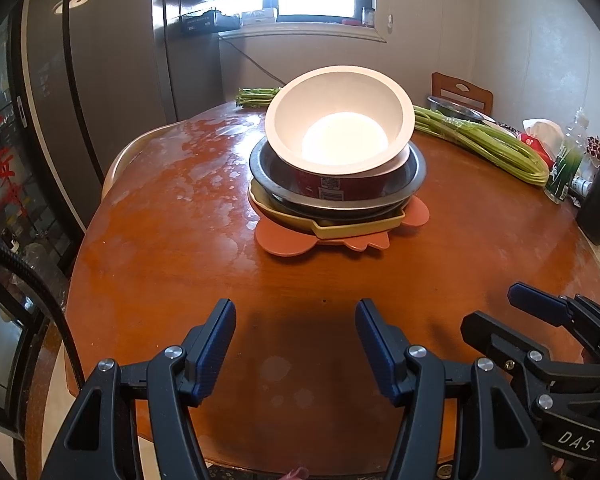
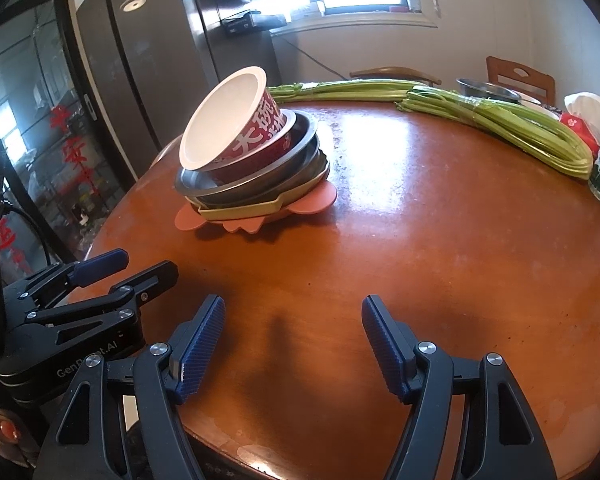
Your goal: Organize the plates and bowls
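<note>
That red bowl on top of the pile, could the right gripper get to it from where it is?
Probably yes. The right gripper is open and empty, and only bare table lies between it and the red bowl, which sits tilted atop the stack with its rim exposed.

Red white-lettered bowl, yellow tray, salmon mat, green celery

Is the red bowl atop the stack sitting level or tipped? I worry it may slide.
Tipped. The red bowl leans in the metal bowl, its mouth facing the grippers rather than straight up.
</note>
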`<state>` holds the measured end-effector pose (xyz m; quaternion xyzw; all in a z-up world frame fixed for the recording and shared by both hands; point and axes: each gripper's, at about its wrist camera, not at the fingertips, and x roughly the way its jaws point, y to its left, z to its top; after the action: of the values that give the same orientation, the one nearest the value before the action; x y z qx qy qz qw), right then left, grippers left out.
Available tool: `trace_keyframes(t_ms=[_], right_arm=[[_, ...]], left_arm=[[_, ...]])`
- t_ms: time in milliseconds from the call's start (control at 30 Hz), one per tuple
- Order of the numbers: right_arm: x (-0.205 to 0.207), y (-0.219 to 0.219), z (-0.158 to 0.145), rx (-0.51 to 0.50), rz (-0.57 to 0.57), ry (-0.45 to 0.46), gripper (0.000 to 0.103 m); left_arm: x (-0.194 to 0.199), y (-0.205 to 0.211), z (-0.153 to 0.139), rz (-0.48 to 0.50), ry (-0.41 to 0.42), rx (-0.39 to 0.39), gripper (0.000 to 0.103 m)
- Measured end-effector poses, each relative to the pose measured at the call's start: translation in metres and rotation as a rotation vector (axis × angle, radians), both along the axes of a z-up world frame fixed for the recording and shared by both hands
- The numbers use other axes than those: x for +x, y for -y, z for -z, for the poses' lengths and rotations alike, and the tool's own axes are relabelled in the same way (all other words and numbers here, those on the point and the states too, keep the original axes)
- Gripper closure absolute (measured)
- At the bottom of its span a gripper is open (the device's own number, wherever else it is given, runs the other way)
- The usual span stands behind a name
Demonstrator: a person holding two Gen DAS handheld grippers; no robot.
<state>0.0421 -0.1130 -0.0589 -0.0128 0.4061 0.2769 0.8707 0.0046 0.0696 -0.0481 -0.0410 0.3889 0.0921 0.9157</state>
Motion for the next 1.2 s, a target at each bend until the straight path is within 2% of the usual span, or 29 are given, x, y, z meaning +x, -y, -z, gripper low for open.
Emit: trace_keyframes(t_ms=[1000, 1200], right_arm=[[-0.001, 0.006, -0.001, -0.008, 0.018, 0.008, 0.030], [0.009, 0.025, -0.005, -0.015, 0.069, 0.023, 0.030]], left_arm=[[0.000, -0.001, 0.004, -0.010, -0.013, 0.010, 0.041], [0.008, -0.019, 0.006, -0.056, -0.030, 0.003, 0.041]])
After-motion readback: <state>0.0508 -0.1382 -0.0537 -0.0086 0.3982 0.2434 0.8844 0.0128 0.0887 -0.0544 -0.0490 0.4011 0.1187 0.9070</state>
